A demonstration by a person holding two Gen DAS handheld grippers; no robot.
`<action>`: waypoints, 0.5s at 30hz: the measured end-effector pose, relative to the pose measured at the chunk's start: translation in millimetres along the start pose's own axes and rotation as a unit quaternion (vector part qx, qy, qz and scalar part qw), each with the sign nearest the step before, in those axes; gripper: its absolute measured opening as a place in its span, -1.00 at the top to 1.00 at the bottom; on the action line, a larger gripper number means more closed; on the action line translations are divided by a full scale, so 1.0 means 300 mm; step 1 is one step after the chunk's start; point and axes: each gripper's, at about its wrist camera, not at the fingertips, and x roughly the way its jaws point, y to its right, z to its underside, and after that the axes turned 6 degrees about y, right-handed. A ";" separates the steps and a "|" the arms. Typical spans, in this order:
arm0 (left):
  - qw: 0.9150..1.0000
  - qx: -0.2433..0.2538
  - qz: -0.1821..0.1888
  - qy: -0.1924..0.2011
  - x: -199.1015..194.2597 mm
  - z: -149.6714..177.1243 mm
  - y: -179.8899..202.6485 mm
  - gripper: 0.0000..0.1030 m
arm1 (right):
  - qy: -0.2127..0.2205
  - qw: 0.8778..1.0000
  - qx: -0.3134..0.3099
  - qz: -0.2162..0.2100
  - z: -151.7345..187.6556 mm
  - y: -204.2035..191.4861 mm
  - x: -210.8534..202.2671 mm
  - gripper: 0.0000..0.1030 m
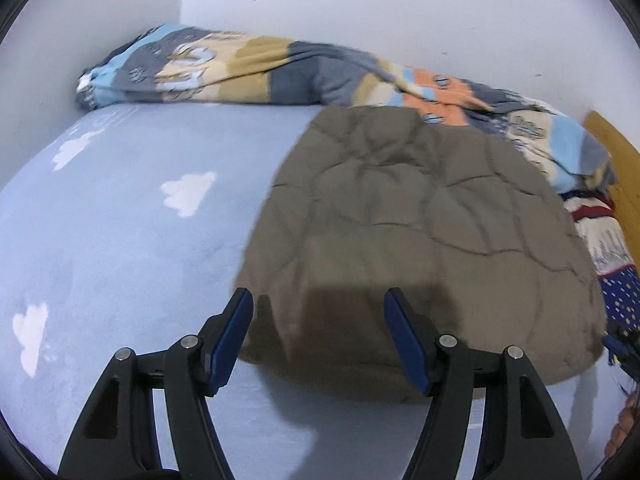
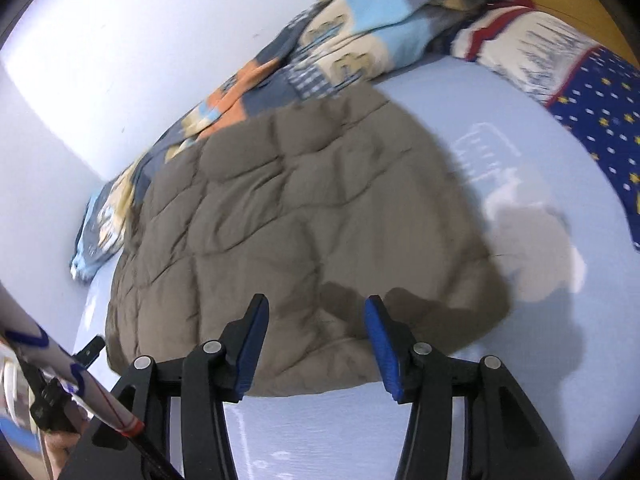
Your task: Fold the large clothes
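A grey-brown quilted padded garment (image 1: pixel 420 232) lies folded in a thick, roughly rectangular bundle on the light blue bed sheet (image 1: pixel 132 240). It also shows in the right wrist view (image 2: pixel 296 216). My left gripper (image 1: pixel 318 300) is open and empty, hovering just above the garment's near left corner. My right gripper (image 2: pixel 316 308) is open and empty, hovering above the garment's near edge. Neither gripper touches the fabric. Both views are motion-blurred.
A striped patterned blanket (image 1: pixel 248 68) is bunched along the white wall behind the garment and also appears in the right wrist view (image 2: pixel 344 36). A navy star-print pillow (image 2: pixel 600 120) lies at the right by the wooden headboard (image 1: pixel 612 148). The sheet has white cloud prints (image 1: pixel 188 192).
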 end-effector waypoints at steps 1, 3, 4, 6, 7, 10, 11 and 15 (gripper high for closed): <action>1.000 -0.005 -0.006 -0.010 0.015 0.005 -0.008 -0.31 | 0.000 1.000 0.007 0.008 -0.002 0.016 -0.001 -0.05; 0.999 -0.015 -0.011 -0.039 0.057 0.020 -0.024 -0.31 | -0.007 0.999 0.031 0.020 -0.004 0.062 0.016 -0.05; 0.999 -0.011 -0.015 -0.047 0.071 0.026 -0.023 -0.31 | -0.013 0.999 0.042 0.015 0.001 0.081 0.027 -0.04; 0.999 0.007 -0.023 -0.048 0.078 0.020 -0.012 -0.32 | -0.031 0.997 0.068 0.010 0.018 0.115 0.062 -0.04; 0.998 0.013 -0.025 -0.050 0.077 0.015 -0.007 -0.32 | -0.037 0.996 0.076 0.009 0.022 0.123 0.078 -0.04; 0.999 -0.017 -0.013 -0.044 0.047 -0.014 -0.040 -0.32 | -0.043 0.996 0.083 0.004 0.018 0.129 0.091 -0.04; 0.999 -0.026 -0.010 -0.038 0.033 -0.027 -0.058 -0.32 | -0.041 0.995 0.086 0.000 0.010 0.129 0.082 -0.04; 0.997 -0.061 -0.017 -0.033 0.005 -0.049 -0.129 -0.32 | -0.008 0.993 0.118 -0.007 -0.031 0.163 -0.002 -0.14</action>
